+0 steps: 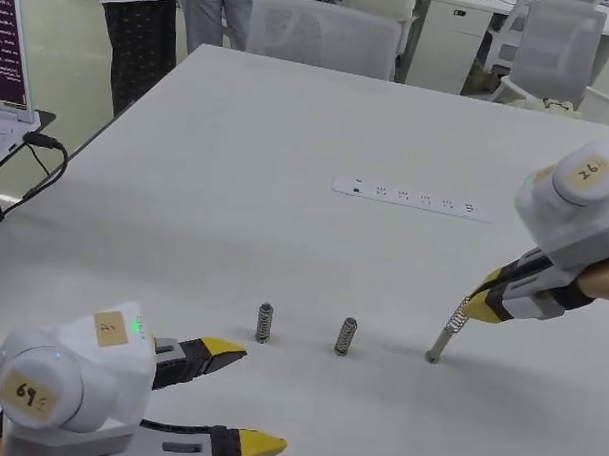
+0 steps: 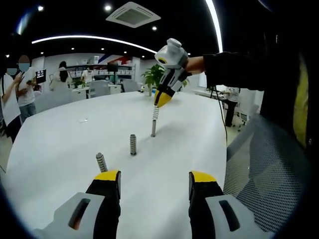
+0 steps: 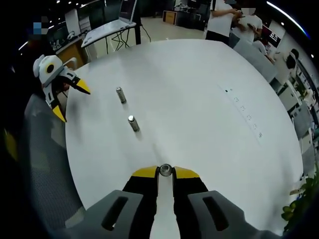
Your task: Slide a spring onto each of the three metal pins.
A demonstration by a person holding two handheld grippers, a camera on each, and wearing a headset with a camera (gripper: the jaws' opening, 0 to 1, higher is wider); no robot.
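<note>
Right hand-held gripper: pressed together on the spring, pinching it at the top of the right pin. I grip it up high so the coils have the bare shaft below them to travel down.
Right pin: its foot is on the counter, and in the head view it leans up toward my jaws. The lower part is bare metal and only the upper part carries coils, so I judge this spring is not yet seated.
Left hand-held gripper: spread wide and holding nothing. It sits low over the near side of the counter, pointing at the row of pins and well apart from all of them. I judge it is kept back to leave the right side room to work.
Left pin and middle pin: they stand apart from each other, in one row with the right pin. Each is wrapped in coils almost from foot to top, so I take these two as done.
Spring, looks: a small, tight grey coil, thin and dull-shiny like the pins. I judge it is light and bouncy, and likely to spring away if my pinch goes uneven.
</note>
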